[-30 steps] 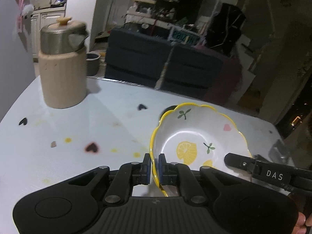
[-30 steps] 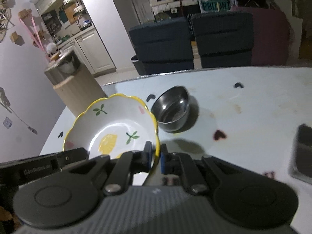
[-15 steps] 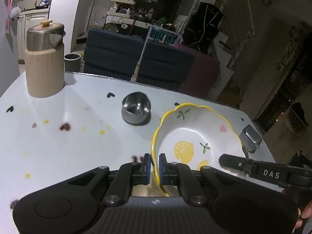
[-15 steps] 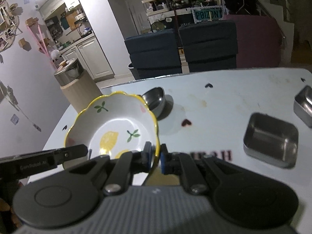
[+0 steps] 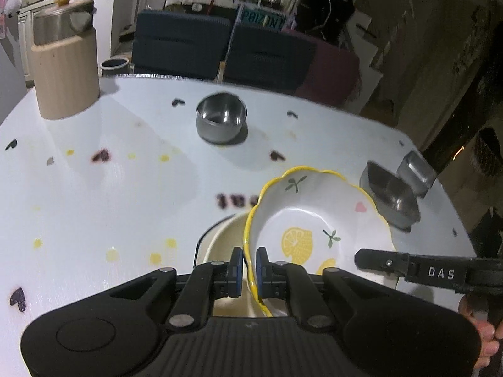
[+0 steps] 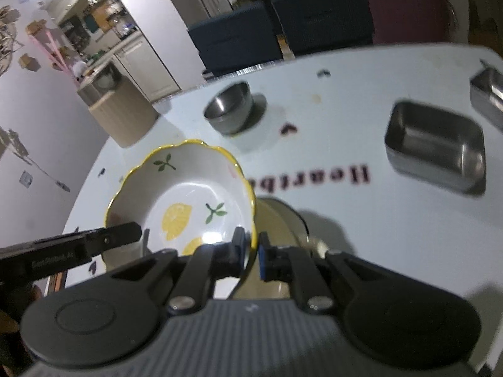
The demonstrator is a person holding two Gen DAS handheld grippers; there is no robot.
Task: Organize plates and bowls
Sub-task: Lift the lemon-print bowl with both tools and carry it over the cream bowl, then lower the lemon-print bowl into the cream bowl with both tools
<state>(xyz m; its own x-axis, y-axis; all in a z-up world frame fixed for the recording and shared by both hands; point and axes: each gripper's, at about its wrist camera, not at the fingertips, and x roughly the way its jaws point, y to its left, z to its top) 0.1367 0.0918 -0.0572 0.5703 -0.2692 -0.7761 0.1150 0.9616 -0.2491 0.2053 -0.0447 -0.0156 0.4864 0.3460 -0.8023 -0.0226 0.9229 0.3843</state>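
A white scalloped bowl with a yellow rim and lemon prints (image 5: pixel 317 220) (image 6: pixel 188 198) is held in the air by both grippers. My left gripper (image 5: pixel 248 270) is shut on its left rim. My right gripper (image 6: pixel 251 251) is shut on its right rim. A cream plate or bowl with a dark rim (image 5: pixel 220 245) (image 6: pixel 279 220) lies on the table right beneath it. A round steel bowl (image 5: pixel 221 121) (image 6: pixel 231 111) stands farther back on the white table (image 5: pixel 94 188).
A beige canister with a steel lid (image 5: pixel 64 62) (image 6: pixel 121 113) stands at the table's far left. Two rectangular steel trays (image 6: pixel 435 147) (image 5: pixel 389 198) (image 6: pixel 489 94) sit at the right. Dark chairs (image 5: pixel 220 50) stand behind the table.
Both grippers have carried the lemon bowl back toward the near side and lowered it over the cream dish, which has come into view. The steel bowl now lies farther away.
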